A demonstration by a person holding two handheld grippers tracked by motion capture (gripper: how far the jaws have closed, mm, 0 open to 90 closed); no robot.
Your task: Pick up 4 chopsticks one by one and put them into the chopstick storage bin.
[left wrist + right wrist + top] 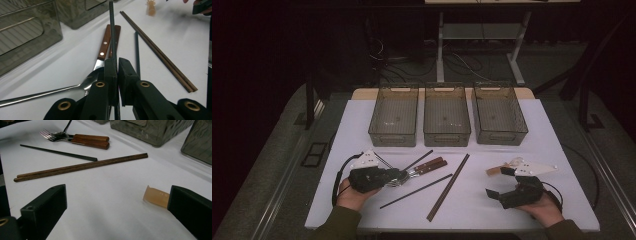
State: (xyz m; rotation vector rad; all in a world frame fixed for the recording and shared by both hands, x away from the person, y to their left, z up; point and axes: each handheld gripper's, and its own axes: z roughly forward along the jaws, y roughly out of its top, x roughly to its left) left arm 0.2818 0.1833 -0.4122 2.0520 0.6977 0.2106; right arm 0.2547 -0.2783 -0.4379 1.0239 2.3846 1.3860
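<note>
One dark chopstick [112,27], clamped in the left gripper [117,75], points toward the bins [446,117].

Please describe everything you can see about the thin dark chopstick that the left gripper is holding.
The dark chopstick is a thin, straight, matte stick, black or dark grey; its material is hard to tell. The left gripper has its jaws shut on it near one end, and the rest points away from the jaws, over the wooden-handled cutlery. A second dark stick lies apart on the white table.
</note>
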